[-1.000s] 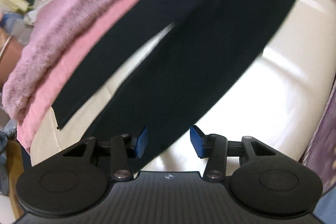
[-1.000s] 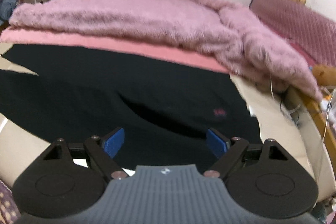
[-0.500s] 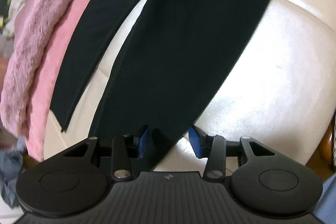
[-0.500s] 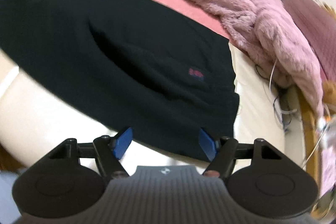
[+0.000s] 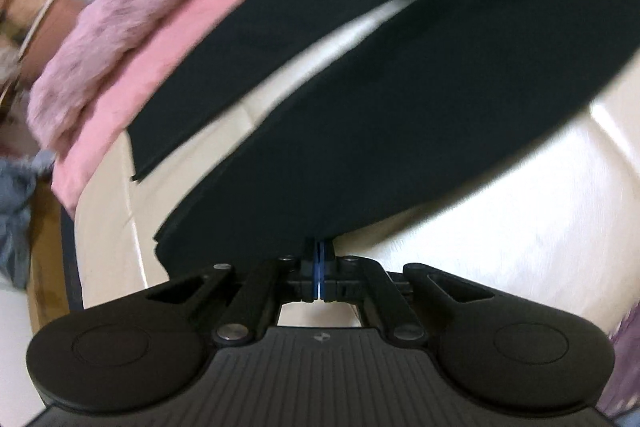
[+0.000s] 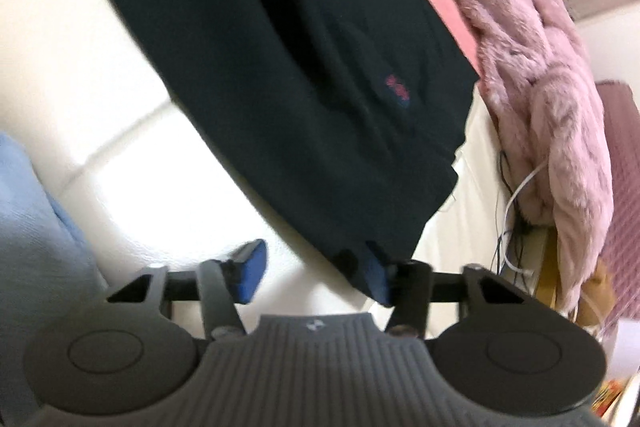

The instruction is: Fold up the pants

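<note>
Here, in the left wrist view, a person's wrist with a bangle (image 5: pixel 38 23) is seen blurred at the far left edge, beside a fluffy mauve blanket (image 5: pixel 132 15) and a pink sheet (image 5: pixel 168 67) that run diagonally up to the right. Next to the sheet the black pants (image 5: pixel 400 99) are spread on a cream, glossy surface (image 5: pixel 520 227): one leg lies along the pink sheet, a wedge of cream is shown between the legs, and the nearer leg reaches down to the left gripper (image 5: pixel 319 269). The blue pads (image 5: pixel 322 263) of that gripper are pressed together with only a thin slit between them, and the hem of the nearer leg is met right at their tips; whether cloth is actually pinched there cannot be told, since the edge is dark and blurred.

In the right wrist view, a pale blue cloth (image 6: pixel 36 211) is seen at the left, then the cream surface, then the waist end of the pants with a small red mark (image 6: pixel 397 89) on it. The right gripper (image 6: pixel 316 273) is shown partly closed, its jaws having just been closing. The bottom corner of the pants lies between them: it is touched by the right-hand pad, while the left-hand pad (image 6: pixel 250 269) stands clear over bare cream, so nothing is clamped yet. Further right, thin white and dark cables (image 6: pixel 516 211) are seen beside the mauve blanket.
</note>
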